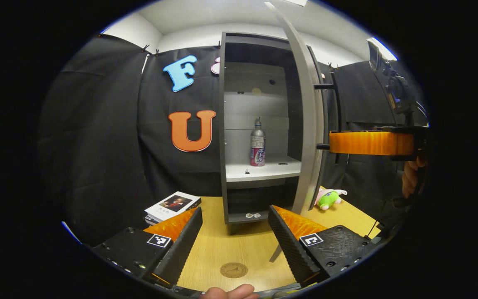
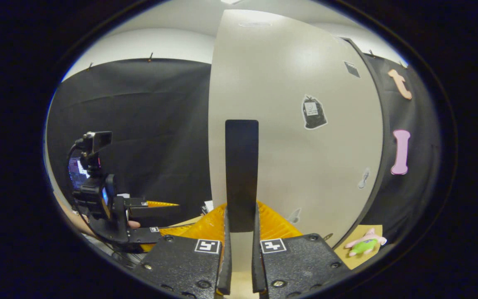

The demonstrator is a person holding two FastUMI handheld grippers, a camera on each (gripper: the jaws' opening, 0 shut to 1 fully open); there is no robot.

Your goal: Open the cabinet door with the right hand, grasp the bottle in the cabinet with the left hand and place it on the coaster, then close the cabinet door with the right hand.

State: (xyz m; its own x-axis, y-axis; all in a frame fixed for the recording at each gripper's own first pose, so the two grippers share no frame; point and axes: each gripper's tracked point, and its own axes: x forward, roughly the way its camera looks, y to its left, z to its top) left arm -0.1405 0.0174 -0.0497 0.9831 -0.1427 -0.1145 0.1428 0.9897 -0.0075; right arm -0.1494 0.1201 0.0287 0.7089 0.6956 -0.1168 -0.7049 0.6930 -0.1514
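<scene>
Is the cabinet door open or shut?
Open. The cabinet door is swung out, showing the bottle standing on its shelf.

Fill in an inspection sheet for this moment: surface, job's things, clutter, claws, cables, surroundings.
Surface: wooden table.
Job's things: cabinet door swung open; bottle upright on the cabinet shelf; coaster bare on the table.
Clutter: books left of the cabinet; plush toy on its right.
Claws: left claw open, above the coaster; right claw shut on the door handle.
Cables: nothing seen.
Surroundings: black cloth booth wall.
</scene>
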